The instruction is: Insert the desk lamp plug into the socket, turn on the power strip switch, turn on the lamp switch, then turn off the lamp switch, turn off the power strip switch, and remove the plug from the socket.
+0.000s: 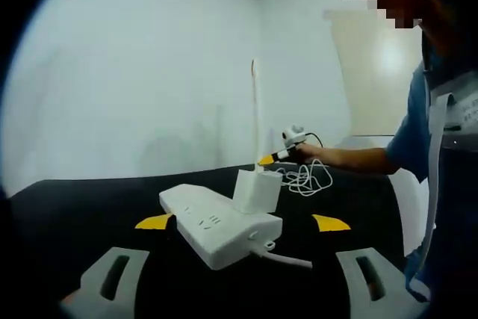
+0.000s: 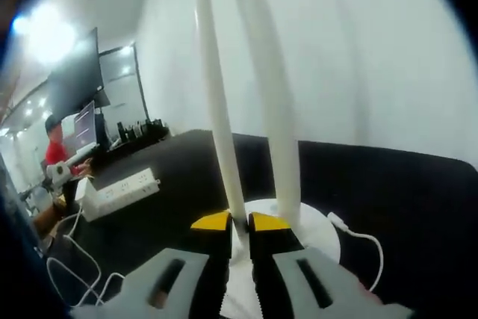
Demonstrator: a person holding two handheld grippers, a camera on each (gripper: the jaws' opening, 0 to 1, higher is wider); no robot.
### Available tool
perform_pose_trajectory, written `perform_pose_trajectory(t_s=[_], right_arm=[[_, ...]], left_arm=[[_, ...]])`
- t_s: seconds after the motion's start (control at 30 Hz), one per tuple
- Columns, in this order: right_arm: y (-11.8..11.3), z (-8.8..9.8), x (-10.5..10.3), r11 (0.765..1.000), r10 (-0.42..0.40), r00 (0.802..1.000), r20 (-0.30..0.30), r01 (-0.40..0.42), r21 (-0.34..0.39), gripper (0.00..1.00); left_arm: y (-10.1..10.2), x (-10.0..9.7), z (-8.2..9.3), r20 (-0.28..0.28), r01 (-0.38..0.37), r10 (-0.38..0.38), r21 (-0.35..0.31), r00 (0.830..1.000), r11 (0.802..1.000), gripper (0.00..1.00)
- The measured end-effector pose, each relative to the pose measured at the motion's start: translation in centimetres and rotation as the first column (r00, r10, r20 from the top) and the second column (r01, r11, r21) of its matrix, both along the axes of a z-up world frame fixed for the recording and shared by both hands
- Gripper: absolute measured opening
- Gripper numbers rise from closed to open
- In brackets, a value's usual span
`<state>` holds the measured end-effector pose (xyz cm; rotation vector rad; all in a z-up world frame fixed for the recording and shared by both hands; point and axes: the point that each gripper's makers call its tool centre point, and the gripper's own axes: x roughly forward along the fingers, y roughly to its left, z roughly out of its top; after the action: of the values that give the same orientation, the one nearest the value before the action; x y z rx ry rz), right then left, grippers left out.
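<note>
In the left gripper view the left gripper (image 1: 243, 223) hangs released, its two yellow-tipped jaws spread wide, one on either side of the near end of the white power strip (image 1: 219, 227), with a gap between each tip and the strip's body. The strip lies at an angle on the black tabletop (image 1: 89, 207), its cord leaving the near right corner. A white plug adapter (image 1: 257, 191) stands seated in a socket toward the strip's far end. Just beyond it the right gripper (image 1: 270, 158) reaches in from the right, held by a person's hand (image 1: 312, 154), its yellow tip at the foot of the thin white lamp stem (image 1: 256, 113), with loose white cable (image 1: 306, 178) coiled on the table below. In the right gripper view the right gripper (image 2: 238, 221) is clenched, the yellow tips pressed together with barely a slit, down at the round white lamp base (image 2: 317, 233) where the stem (image 2: 216, 102) rises; whether the tips touch a switch there cannot be told. A second, thicker white lamp arm (image 2: 272, 102) rises beside it. Farther left lies the power strip (image 2: 118, 189), and behind it a dark monitor (image 2: 75, 80) and a person in red (image 2: 54, 149).
</note>
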<state>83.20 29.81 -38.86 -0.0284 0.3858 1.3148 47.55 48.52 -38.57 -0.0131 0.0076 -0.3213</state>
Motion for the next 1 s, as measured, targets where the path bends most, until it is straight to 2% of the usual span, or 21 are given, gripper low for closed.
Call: perform_pose_trajectory(t_s=[0.43, 0.67, 0.83, 1.0], right_arm=[[0.0, 0.0, 0.2, 1.0, -0.019, 0.998, 0.057, 0.02, -0.014, 0.11], [0.1, 0.0, -0.4, 0.999, -0.019, 0.996, 0.085, 0.021, -0.026, 0.11], [0.1, -0.1, -0.7, 0.999, -0.039, 0.998, 0.054, 0.04, -0.014, 0.12], [0.0, 0.0, -1.2, 0.998, -0.045, 0.996, 0.071, 0.047, -0.029, 0.14]], left_arm=[[0.1, 0.0, -0.1, -0.006, -0.001, 0.001, 0.004, 1.0, 1.0, 0.68], [0.1, 0.0, -0.1, -0.009, -0.002, 0.003, 0.005, 1.0, 1.0, 0.68], [0.0, 0.0, -0.1, -0.01, -0.003, 0.003, 0.005, 1.0, 1.0, 0.68], [0.1, 0.0, -0.1, -0.013, -0.005, 0.005, 0.006, 1.0, 1.0, 0.68]])
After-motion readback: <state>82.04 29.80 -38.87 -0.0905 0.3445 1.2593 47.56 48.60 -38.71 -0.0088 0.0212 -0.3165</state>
